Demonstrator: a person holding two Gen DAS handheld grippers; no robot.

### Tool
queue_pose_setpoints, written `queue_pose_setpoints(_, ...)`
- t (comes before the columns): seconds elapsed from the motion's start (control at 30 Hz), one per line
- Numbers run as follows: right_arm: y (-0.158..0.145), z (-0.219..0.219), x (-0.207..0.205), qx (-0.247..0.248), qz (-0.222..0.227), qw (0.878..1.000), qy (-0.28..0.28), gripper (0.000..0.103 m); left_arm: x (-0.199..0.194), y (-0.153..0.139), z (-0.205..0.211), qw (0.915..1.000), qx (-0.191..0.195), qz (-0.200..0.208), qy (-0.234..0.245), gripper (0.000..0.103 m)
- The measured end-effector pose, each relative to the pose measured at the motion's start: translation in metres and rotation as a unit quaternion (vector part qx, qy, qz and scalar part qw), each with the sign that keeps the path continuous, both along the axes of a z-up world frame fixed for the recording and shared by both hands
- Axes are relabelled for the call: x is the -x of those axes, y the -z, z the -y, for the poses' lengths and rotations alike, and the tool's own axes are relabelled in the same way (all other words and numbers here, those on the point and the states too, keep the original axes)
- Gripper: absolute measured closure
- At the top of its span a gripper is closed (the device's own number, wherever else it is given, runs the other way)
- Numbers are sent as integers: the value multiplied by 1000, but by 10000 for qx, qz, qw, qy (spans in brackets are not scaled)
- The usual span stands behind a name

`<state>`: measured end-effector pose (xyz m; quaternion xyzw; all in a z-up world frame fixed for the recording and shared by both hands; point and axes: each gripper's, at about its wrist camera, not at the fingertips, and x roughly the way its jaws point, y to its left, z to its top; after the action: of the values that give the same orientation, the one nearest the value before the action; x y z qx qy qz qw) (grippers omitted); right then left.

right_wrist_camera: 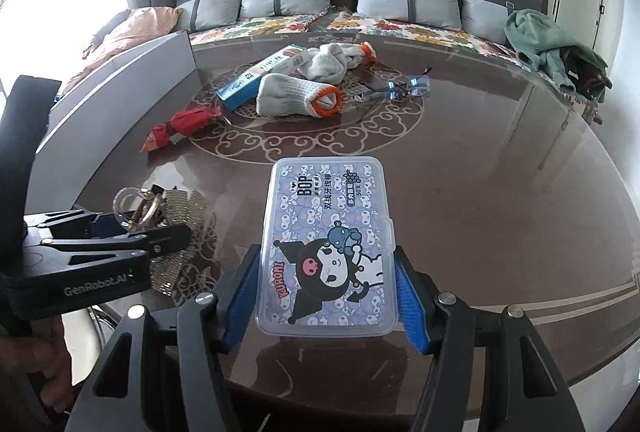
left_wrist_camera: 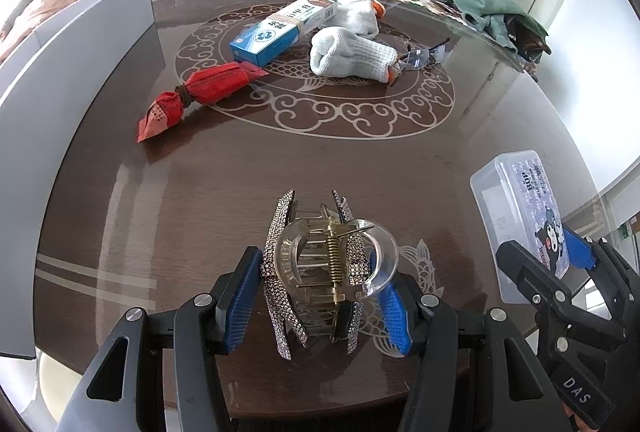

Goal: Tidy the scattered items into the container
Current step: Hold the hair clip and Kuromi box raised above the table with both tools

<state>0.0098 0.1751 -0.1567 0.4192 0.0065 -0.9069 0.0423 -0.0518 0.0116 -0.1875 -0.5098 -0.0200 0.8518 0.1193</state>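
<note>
The rhinestone-studded clear plastic hair claw (left_wrist_camera: pixel 320 272) is pinched by the left gripper (left_wrist_camera: pixel 320 296) and the clear cartoon-printed plastic case (right_wrist_camera: pixel 326 252) by the right gripper (right_wrist_camera: pixel 326 302), while the red wrapped packet (left_wrist_camera: pixel 196 92), blue-and-white carton (left_wrist_camera: pixel 280 30), white knitted gloves (left_wrist_camera: pixel 352 52) and spectacles (left_wrist_camera: pixel 424 56) are left outside the grey container (left_wrist_camera: pixel 80 44).

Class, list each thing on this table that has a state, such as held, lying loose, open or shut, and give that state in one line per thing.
Rhinestone hair claw: clamped in left gripper.
Clear plastic floss box: lid shut, held between right gripper jaws.
Red wrapped packet: lying loose.
Blue and white carton: lying flat.
White gloves: crumpled, loose.
Glasses: lying on the table, temples unfolded.
</note>
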Motion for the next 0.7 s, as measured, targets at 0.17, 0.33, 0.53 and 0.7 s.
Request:
queue_pose_setpoints(0.17,-3,5,0,-13,4,10000,-42,41,0,-7,5,9999,-129,-40,-58,48)
queue_pose_setpoints(0.33,-10,13,0,5,-34,9999,-96,41,0,-15,11,9997,-167,-118,-144,48)
queue_pose_setpoints(0.53,-17,23,2,-15,-101,9998,-188,41,1,-19,20,9994,-48,-199,-290,48)
queue_pose_setpoints(0.7,-19,27,2,-33,-133,9997,-212,41,0,-20,26,9990,43,-239,-371,48)
